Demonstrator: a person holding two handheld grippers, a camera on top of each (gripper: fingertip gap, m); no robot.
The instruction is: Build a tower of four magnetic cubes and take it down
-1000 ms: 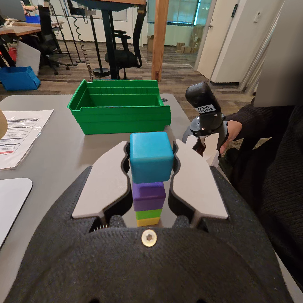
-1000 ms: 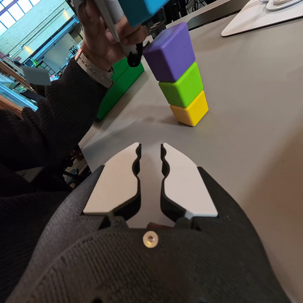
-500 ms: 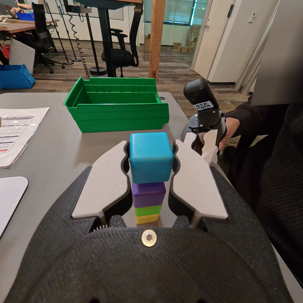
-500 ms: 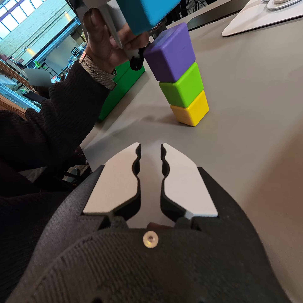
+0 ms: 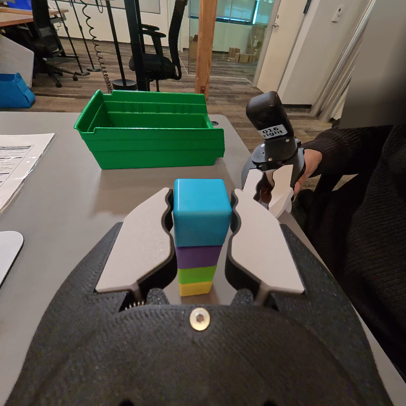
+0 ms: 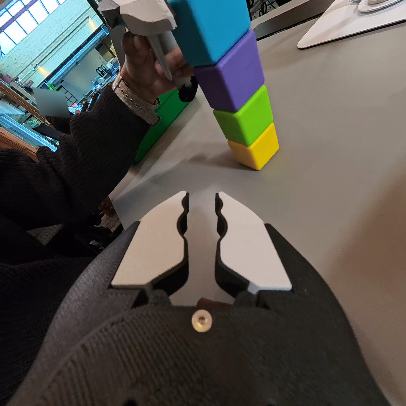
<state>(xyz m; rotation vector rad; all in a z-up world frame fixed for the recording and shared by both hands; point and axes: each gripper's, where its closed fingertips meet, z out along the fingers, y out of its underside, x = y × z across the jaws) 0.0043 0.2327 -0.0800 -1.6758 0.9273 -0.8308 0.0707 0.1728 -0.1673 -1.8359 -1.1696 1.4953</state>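
Left wrist view: left gripper (image 5: 201,197) pinches blue cube (image 5: 201,211) squarely atop purple cube (image 5: 197,256), keeping it aligned; right gripper (image 6: 202,195) beside the purple cube, slightly parted, empty.

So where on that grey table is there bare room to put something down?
Bare table lies between the green bin, the paper sheet and the block stack. Another open patch shows past the stack toward the white pad. It is crowded around the stack, where the left hand-held gripper flanks the blue block.
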